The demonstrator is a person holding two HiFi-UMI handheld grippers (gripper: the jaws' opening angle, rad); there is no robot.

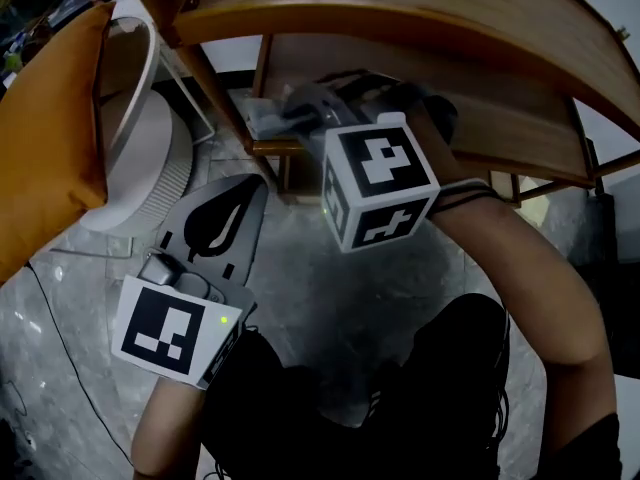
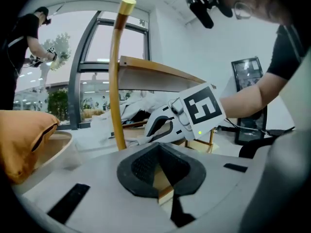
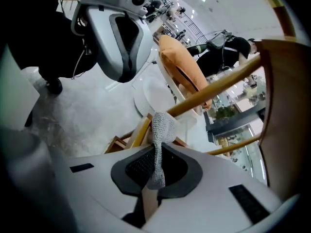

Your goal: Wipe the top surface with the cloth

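A strip of grey knitted cloth [image 3: 158, 144] stands up from between the jaws of my right gripper [image 3: 154, 174], which is shut on it. In the head view that right gripper [image 1: 285, 108] reaches under the curved wooden table top [image 1: 400, 13], towards a lower wooden shelf [image 1: 270, 148]; its tips are partly hidden there. My left gripper [image 1: 245, 193] hangs lower left above the floor, shut with nothing in it. The left gripper view shows the table top [image 2: 155, 74] edge-on, with the right gripper [image 2: 165, 125] below it.
An orange cushion [image 1: 50, 118] lies on a round white seat [image 1: 150, 163] at the left. A slanted wooden leg [image 2: 116, 72] with a brass cap rises close ahead. The floor is grey marble [image 1: 330, 288]. A person [image 2: 24, 42] stands far off, and a monitor [image 2: 250, 81] stands at the right.
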